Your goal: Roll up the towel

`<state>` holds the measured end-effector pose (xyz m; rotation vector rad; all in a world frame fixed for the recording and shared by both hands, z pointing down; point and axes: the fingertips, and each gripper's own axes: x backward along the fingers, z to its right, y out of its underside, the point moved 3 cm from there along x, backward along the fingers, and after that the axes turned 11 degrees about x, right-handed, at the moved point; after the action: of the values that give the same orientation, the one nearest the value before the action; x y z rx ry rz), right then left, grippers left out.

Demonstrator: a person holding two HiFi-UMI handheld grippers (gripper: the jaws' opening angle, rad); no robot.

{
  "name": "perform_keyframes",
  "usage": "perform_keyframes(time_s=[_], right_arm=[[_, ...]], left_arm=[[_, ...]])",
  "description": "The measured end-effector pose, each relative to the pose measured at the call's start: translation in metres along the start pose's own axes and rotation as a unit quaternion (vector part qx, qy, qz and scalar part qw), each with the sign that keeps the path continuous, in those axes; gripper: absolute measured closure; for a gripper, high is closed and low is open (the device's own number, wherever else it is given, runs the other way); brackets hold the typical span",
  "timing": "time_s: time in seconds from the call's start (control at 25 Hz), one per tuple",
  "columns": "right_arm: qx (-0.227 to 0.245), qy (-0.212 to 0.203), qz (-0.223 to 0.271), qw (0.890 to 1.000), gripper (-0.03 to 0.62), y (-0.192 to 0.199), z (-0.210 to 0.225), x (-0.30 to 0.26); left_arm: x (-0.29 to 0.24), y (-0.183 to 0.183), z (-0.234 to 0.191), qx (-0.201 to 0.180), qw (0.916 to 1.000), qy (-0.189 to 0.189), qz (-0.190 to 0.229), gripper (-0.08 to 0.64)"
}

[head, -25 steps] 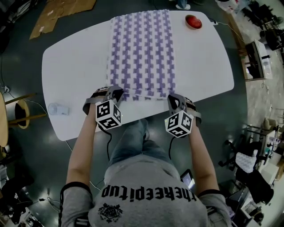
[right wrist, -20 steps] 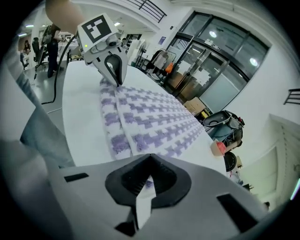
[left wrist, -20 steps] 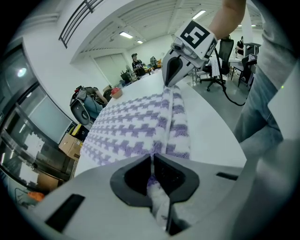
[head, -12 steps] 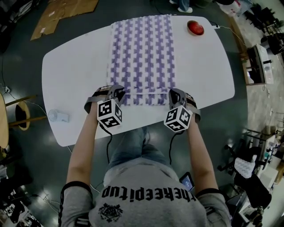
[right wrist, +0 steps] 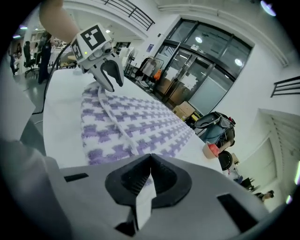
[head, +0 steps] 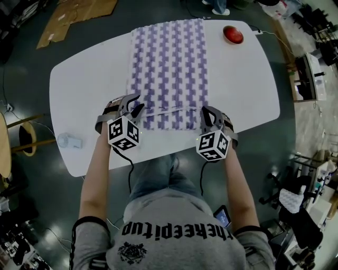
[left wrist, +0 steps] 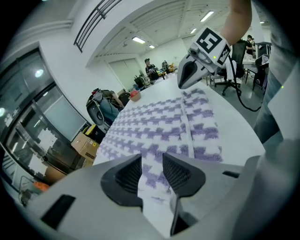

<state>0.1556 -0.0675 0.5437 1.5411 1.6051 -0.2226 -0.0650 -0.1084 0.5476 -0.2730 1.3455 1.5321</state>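
Observation:
A purple-and-white checked towel (head: 169, 63) lies lengthwise on the white table (head: 90, 79). Its near end is turned over into a narrow fold with a white hem. My left gripper (head: 132, 107) sits at the fold's left corner. Its jaws are opening, and in the left gripper view the corner of the towel (left wrist: 159, 117) lies loose between the parted pads of the gripper (left wrist: 152, 161). At the fold's right corner, my right gripper (head: 207, 113) is shut on the hem. The right gripper view shows the gripper (right wrist: 150, 159) pinching white cloth, with the towel (right wrist: 126, 117) beyond.
A red round object (head: 233, 34) sits at the table's far right corner. A small white object (head: 70, 140) lies near the table's left front edge. Cardboard (head: 74, 13) is on the floor beyond, and a chair (head: 21, 132) stands at the left.
The left gripper's jaws have parted and let go of the towel corner, and it has shifted slightly left. The towel's near end now shows a folded strip. The right gripper keeps its hold.

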Motion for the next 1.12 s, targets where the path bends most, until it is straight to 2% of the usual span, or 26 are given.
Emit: perform_keyframes(time_s=[0.08,0.16,0.24,0.36,0.48,0.68,0.8,1.0,1.12], right_arm=[[-0.002,-0.007,0.011,1.0,0.591,-0.012,-0.007,0.006],[-0.004,-0.016,0.018,1.0,0.591,-0.019,-0.016,0.013],[-0.004,-0.025,0.023,0.999,0.591,-0.016,-0.022,0.02],[-0.003,-0.044,0.034,0.998,0.591,-0.013,-0.034,0.029],[0.006,-0.076,0.042,0.996,0.586,-0.017,-0.052,0.035],[0.033,-0.124,0.021,0.991,0.482,-0.002,-0.075,0.033],[0.054,-0.131,0.001,0.99,0.467,0.013,-0.077,0.027],[0.071,-0.13,-0.023,0.989,0.463,0.019,-0.048,0.001],[0.091,-0.134,-0.027,0.986,0.463,0.023,-0.056,0.003]], left_arm=[[0.016,-0.005,-0.002,0.007,0.9995,0.012,0.027,0.416],[0.033,-0.008,0.007,0.013,0.9981,0.041,0.044,0.428],[0.041,-0.009,0.03,0.013,0.9964,0.074,0.039,0.429],[0.041,0.004,0.06,0.009,0.9943,0.106,0.008,0.43],[0.041,0.024,0.072,0.004,0.9935,0.111,-0.025,0.421],[0.037,0.052,0.076,0.004,0.991,0.114,-0.07,0.345],[0.033,0.062,0.073,0.01,0.9901,0.112,-0.085,0.338],[0.017,0.059,0.044,0.01,0.9887,0.117,-0.093,0.337],[0.022,0.063,0.053,0.013,0.9885,0.12,-0.091,0.337]])
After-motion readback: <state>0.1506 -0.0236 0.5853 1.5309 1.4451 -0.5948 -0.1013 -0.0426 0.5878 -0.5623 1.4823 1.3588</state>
